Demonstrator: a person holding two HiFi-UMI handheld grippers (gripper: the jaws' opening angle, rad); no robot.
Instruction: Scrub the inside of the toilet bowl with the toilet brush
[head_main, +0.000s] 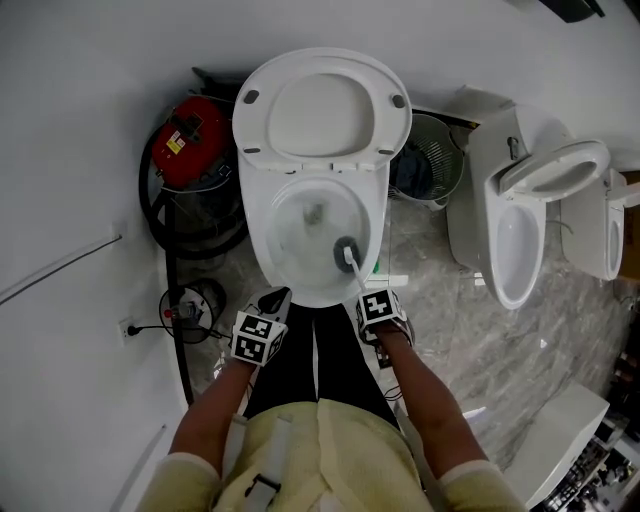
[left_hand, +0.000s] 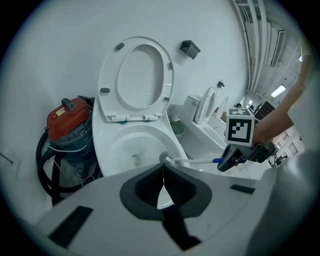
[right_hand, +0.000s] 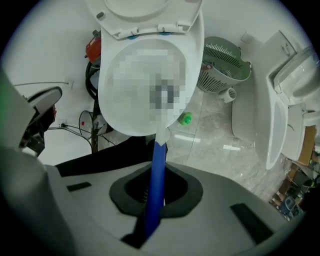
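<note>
Your right gripper (head_main: 366, 292) clamps the toilet brush (head_main: 347, 254), its head inside the toilet bowl (head_main: 262, 238) at frame centre. Your left gripper (head_main: 272, 300) has its jaws together, empty.

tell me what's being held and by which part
The right gripper holds the toilet brush by its blue handle end; the left gripper is shut on nothing.
</note>
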